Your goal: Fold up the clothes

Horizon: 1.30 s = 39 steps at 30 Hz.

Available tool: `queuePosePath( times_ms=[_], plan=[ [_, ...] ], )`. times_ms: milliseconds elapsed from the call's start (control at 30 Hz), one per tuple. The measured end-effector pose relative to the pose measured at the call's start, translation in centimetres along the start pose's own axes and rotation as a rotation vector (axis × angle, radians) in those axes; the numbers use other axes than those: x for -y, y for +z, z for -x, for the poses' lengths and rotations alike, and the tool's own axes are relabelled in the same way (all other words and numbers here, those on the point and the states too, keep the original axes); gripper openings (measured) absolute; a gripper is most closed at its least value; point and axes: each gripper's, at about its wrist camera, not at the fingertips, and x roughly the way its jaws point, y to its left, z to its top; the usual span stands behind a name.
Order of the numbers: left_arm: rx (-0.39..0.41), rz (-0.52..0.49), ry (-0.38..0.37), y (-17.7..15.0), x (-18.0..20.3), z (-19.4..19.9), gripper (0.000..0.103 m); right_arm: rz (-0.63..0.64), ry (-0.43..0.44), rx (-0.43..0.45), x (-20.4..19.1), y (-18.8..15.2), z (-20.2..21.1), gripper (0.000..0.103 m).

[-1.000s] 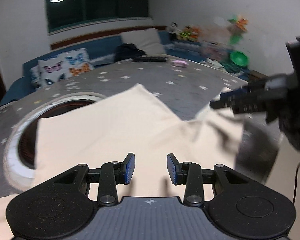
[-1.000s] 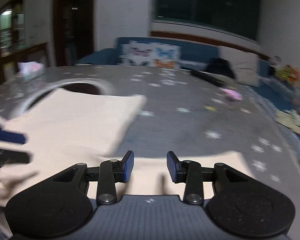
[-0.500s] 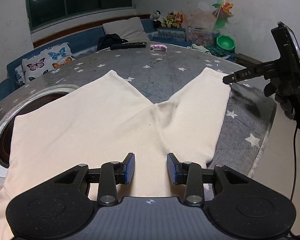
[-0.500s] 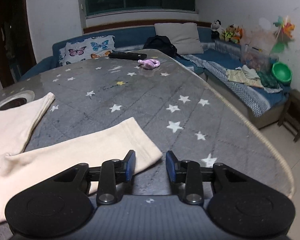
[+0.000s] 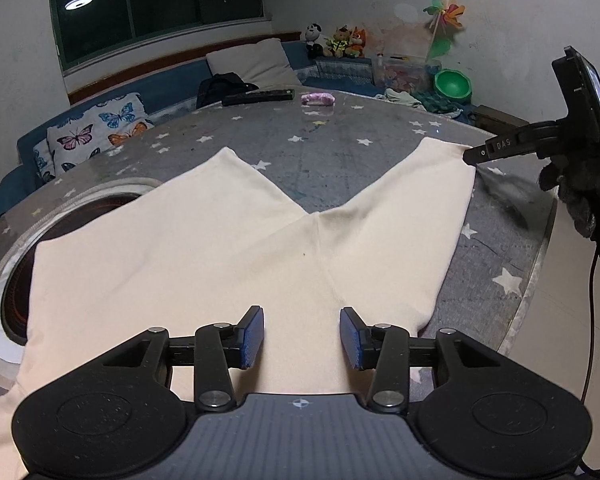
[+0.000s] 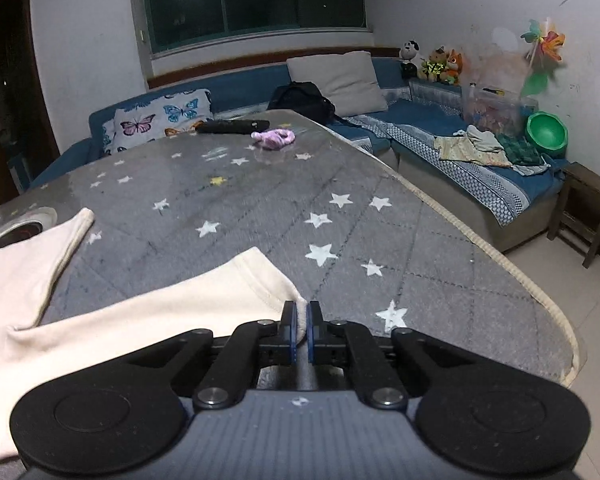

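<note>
Cream trousers (image 5: pixel 220 248) lie flat on the grey star-printed table (image 5: pixel 340 152), legs spread in a V away from me. My left gripper (image 5: pixel 302 338) hovers over the waist end; its jaws are opening, the cloth lies under them and nothing is pinched. My right gripper (image 6: pixel 301 330) is shut on the hem corner of the right leg (image 6: pixel 228 292), with a fold of cloth showing between the blue pads. In the left wrist view the right gripper (image 5: pixel 470 157) touches that far hem corner, held by a gloved hand (image 5: pixel 576 196).
A round opening with a red inside (image 5: pixel 16 280) is in the table, partly under the trousers' left side. A black remote (image 6: pixel 234 126) and a pink item (image 6: pixel 274 138) lie at the far end. The table's edge (image 6: pixel 500 264) curves close on the right, with a sofa beyond.
The right gripper came to the right leg's hem corner and shut on it. The trousers, blurred and rumpled before, now lie spread flat. The left jaws stand a little wider.
</note>
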Motion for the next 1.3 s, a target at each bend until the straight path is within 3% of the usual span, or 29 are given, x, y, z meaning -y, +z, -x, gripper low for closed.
queuePosePath(
  times_ms=[300,633,900,1300],
  plan=[
    [0.017,0.001,0.011,0.9,0.4,-0.8,0.045,-0.013,0.021,-0.004,0.2,0.5,0.3,0.004],
    [0.027,0.014,-0.019,1.1,0.7,-2.3,0.034,0.036,0.121,0.114,-2.4,4.8,6.3,0.004],
    [0.070,0.071,-0.030,0.1,-1.2,0.2,0.034,0.188,0.250,0.202,-8.9,8.4,11.9,0.004],
    [0.119,0.258,0.141,-5.3,-8.3,6.8,0.040,0.479,0.514,0.193,-23.4,8.1,14.6,0.004]
  ],
)
